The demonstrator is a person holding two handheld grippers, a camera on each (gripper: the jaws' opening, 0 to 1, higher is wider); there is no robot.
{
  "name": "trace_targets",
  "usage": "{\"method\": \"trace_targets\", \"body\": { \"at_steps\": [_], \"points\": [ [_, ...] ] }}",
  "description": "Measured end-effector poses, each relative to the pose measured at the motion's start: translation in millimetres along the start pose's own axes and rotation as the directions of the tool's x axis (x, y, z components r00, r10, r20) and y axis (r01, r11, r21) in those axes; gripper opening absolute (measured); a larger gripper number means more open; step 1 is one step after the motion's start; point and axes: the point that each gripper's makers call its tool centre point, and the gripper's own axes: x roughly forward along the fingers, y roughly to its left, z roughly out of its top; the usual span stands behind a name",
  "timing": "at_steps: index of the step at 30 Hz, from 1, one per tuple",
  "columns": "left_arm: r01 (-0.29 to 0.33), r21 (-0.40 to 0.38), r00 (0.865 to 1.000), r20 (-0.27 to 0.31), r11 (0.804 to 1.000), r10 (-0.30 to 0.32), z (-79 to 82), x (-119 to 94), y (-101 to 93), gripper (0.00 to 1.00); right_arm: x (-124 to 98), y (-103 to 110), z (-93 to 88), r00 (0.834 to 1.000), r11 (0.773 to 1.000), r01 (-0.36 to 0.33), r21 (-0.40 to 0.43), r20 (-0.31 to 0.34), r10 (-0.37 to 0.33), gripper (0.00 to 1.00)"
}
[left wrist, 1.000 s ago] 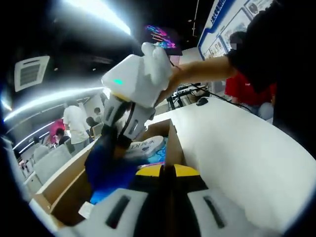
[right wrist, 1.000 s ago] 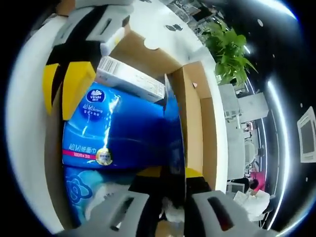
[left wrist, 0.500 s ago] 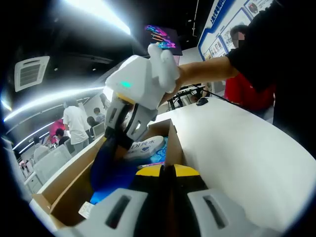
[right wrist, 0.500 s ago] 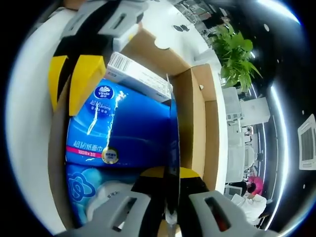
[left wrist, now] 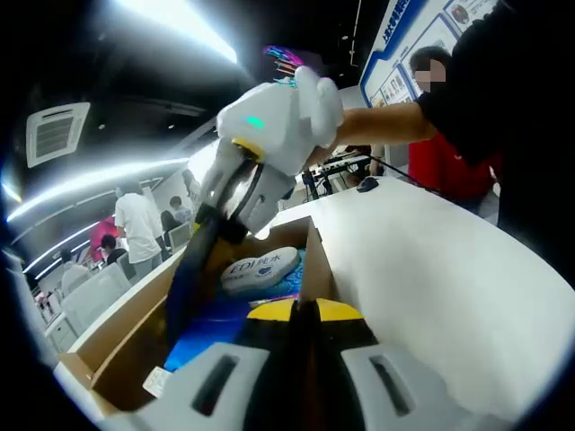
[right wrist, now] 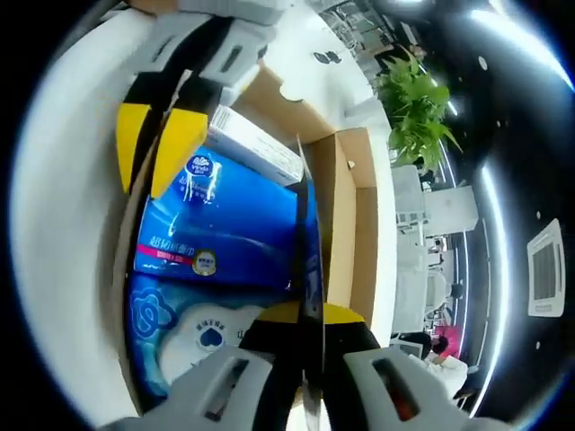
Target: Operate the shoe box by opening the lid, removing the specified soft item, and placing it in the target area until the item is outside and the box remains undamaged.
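Observation:
The open cardboard shoe box (left wrist: 115,325) lies on a white table (left wrist: 431,269). My left gripper (left wrist: 303,310) is shut on the box's near wall; in the right gripper view its yellow tips (right wrist: 157,148) straddle that wall. My right gripper (right wrist: 305,316) is shut on a thin dark blue soft pack (right wrist: 303,235), seen edge-on. In the left gripper view the right gripper (left wrist: 220,224) hangs over the box and the blue pack (left wrist: 189,278) dangles from it, its lower end still inside the box.
Inside the box (right wrist: 346,215) lie a blue Vinda tissue pack (right wrist: 225,229), a white carton (right wrist: 256,145), and a white round pack (left wrist: 260,268) on light blue wrapping. A person's arm (left wrist: 386,124) reaches in from the right. A green plant (right wrist: 413,108) stands beyond the box.
My right gripper has risen with the blue pack, drawing it up and out of the box. The white round pack underneath is now uncovered. The left gripper has kept its hold.

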Motion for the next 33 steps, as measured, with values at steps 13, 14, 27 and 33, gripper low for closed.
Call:
{"method": "trace_targets", "body": {
  "at_steps": [13, 14, 27, 33],
  "points": [
    [-0.002, 0.001, 1.000, 0.000, 1.000, 0.002, 0.2, 0.3, 0.9, 0.06, -53.0, -16.5, -33.1, 0.994, 0.994, 0.105, 0.020, 0.004, -0.105, 0.02],
    [-0.001, 0.001, 1.000, 0.000, 1.000, 0.001, 0.3, 0.4, 1.0, 0.06, -56.3, -16.2, -35.8, 0.994, 0.994, 0.109, 0.022, 0.004, -0.109, 0.02],
    [-0.003, 0.000, 1.000, 0.000, 1.000, 0.003, 3.9, 1.5, 1.2, 0.06, -93.4, -13.2, -94.2, 0.987, 0.986, 0.153, 0.073, -0.054, -0.149, 0.02],
    [-0.004, -0.001, 1.000, 0.001, 1.000, 0.004, 3.0, 1.5, 3.1, 0.06, -96.0, -8.8, -116.3, 0.985, 0.982, 0.160, 0.098, -0.075, -0.153, 0.02]
  ]
}}
